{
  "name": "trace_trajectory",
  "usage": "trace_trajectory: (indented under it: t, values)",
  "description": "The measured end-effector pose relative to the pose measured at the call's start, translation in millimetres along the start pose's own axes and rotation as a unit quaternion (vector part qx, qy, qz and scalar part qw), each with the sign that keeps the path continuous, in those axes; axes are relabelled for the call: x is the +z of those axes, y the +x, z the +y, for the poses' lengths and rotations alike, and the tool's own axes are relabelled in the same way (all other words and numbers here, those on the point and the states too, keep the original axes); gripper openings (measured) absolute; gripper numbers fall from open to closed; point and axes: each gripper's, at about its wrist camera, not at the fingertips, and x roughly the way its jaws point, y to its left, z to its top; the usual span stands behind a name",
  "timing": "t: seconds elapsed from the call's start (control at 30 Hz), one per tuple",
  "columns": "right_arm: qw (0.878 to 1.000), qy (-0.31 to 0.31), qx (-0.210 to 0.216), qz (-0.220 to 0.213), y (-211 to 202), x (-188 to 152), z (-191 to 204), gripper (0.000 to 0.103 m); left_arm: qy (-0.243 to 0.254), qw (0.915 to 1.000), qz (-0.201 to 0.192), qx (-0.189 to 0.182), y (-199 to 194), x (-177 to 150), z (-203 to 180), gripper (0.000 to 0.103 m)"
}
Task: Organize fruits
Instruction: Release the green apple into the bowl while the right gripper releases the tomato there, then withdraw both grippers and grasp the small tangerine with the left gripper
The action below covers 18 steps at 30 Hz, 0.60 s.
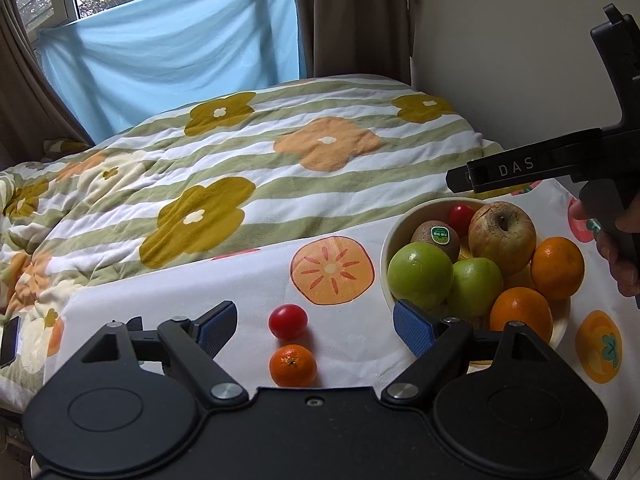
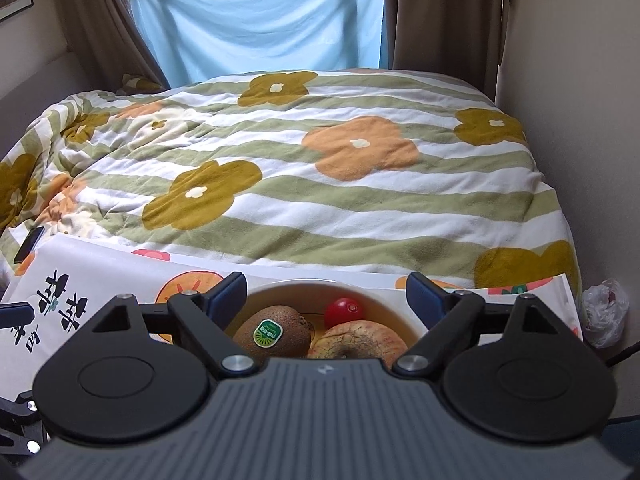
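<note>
A cream bowl (image 1: 385, 256) on the fruit-print cloth holds two green apples (image 1: 420, 274), a kiwi (image 1: 436, 236), a wrinkled apple (image 1: 502, 234), a cherry tomato (image 1: 461, 216) and oranges (image 1: 557, 268). A loose cherry tomato (image 1: 288, 321) and a small mandarin (image 1: 293, 365) lie on the cloth left of the bowl. My left gripper (image 1: 314, 326) is open and empty, with both loose fruits between its fingers. My right gripper (image 2: 326, 294) is open and empty above the bowl (image 2: 280, 286), over the kiwi (image 2: 272, 332), tomato (image 2: 344, 312) and wrinkled apple (image 2: 356, 340). It also shows in the left wrist view (image 1: 520, 170).
The cloth-covered table (image 1: 200, 292) stands against a bed with a flowered striped blanket (image 1: 260, 160). A wall (image 1: 500, 60) is on the right, curtains and window behind. A dark phone (image 2: 30, 244) lies at the table's left. A plastic bag (image 2: 604, 312) sits by the wall.
</note>
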Motion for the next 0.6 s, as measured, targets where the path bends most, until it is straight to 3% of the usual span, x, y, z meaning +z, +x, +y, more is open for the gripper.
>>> trace_trajectory:
  t: [0.6]
  values:
    - [0.999,-0.006,0.006,-0.04,-73,-11,70,0.102,0.013,0.9993,-0.034,0.011,-59,-23,53,0.089]
